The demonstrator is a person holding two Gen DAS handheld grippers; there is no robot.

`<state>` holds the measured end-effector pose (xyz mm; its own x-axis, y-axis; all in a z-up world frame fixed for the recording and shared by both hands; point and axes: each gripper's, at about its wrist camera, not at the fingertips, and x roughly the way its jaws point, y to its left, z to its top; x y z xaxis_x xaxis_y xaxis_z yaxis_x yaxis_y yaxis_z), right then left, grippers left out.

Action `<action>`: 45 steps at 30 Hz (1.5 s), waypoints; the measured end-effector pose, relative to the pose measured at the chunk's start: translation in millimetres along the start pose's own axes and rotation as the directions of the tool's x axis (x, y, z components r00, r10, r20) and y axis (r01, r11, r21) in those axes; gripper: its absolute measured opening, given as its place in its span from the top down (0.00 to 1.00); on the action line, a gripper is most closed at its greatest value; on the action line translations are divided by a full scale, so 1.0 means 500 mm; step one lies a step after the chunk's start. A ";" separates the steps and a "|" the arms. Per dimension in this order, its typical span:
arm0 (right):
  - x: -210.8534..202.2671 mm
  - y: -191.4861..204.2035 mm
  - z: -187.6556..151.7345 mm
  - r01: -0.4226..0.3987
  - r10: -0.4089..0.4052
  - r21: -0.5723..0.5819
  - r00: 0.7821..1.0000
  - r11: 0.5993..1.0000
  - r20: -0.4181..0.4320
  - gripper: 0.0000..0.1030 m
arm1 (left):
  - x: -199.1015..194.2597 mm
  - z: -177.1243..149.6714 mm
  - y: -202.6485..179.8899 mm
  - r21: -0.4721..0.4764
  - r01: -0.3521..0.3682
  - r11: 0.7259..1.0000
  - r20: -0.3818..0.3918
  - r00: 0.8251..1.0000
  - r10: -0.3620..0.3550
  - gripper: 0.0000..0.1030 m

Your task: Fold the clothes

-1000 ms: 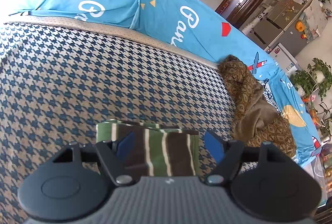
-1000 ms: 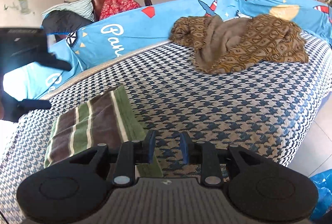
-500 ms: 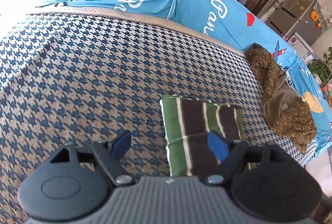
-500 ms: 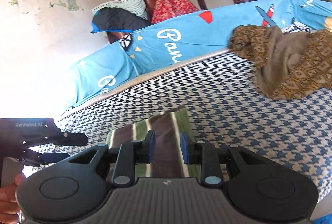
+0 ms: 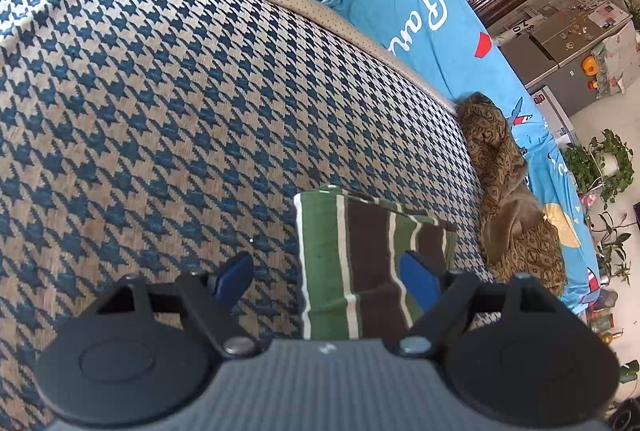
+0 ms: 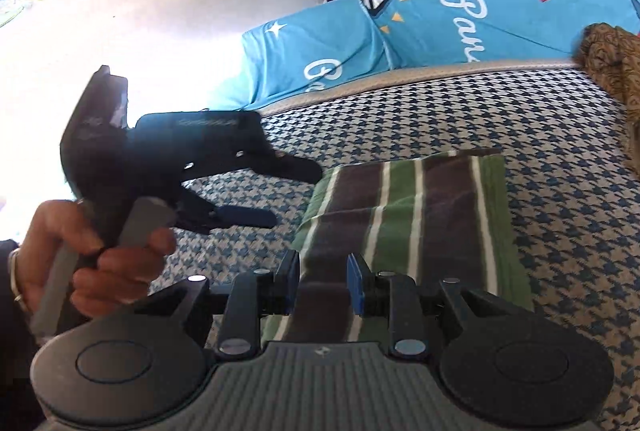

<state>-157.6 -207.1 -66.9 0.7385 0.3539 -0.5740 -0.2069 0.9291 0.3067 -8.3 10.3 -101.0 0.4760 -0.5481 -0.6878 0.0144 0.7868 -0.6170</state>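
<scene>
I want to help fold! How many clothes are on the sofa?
2. A folded striped garment lies on the checked seat in front of both grippers. A crumpled brown garment sits further along by the blue backrest cover. More may be out of view.

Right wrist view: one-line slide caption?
Right gripper part-open over folded striped garment on houndstooth sofa; open left gripper alongside.

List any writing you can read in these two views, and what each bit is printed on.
"Pa", then a cut-off letter, in white script: blue sheet.
A second white script word lower on that sheet: cut off, unreadable.
Small print on the left gripper body: too blurred.
Papers on the fridge: too small.
Striped cloth: no writing.
</scene>
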 end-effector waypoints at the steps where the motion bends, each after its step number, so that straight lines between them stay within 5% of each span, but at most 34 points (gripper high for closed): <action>1: 0.002 0.013 -0.007 -0.004 0.004 -0.021 1.000 1.000 -0.005 0.75 | 0.009 0.002 -0.002 0.002 0.008 1.000 -0.008 1.000 -0.008 0.23; 13: 0.056 0.139 -0.069 0.056 -0.078 -0.325 0.996 0.944 -0.054 0.75 | 0.078 0.021 -0.019 0.014 0.015 1.000 -0.050 0.999 -0.014 0.28; 18: 0.068 0.179 -0.102 0.124 -0.155 -0.478 0.988 0.870 -0.026 0.72 | 0.101 0.028 -0.026 0.018 0.008 1.000 -0.062 0.998 -0.007 0.30; 25: 0.096 0.199 -0.144 0.227 -0.261 -0.621 0.965 0.750 0.038 0.77 | 0.112 0.032 -0.025 0.010 -0.002 1.000 -0.068 0.998 0.002 0.55; 26: 0.098 0.200 -0.146 0.231 -0.267 -0.628 0.963 0.743 0.038 0.86 | 0.116 0.033 -0.025 0.005 -0.002 1.000 -0.066 0.998 0.003 0.61; 30: 0.100 0.201 -0.140 0.193 -0.247 -0.632 0.969 0.751 0.002 0.92 | 0.131 0.044 -0.024 0.008 -0.015 1.000 -0.061 0.998 0.015 0.71; 37: 0.098 0.192 -0.125 0.128 -0.205 -0.625 0.977 0.770 -0.052 0.93 | 0.157 0.069 -0.026 0.005 -0.029 1.000 -0.043 0.999 0.029 0.73; 45: 0.117 0.201 -0.127 0.108 -0.208 -0.655 0.975 0.748 -0.077 0.93 | 0.176 0.097 -0.030 0.018 -0.059 0.998 0.011 0.998 0.059 0.75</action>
<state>-176.0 -86.4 -118.0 0.7140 0.1599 -0.6816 -0.4949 0.8040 -0.3297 76.3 -36.1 -133.6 0.4860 -0.4977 -0.7184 0.0024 0.8227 -0.5684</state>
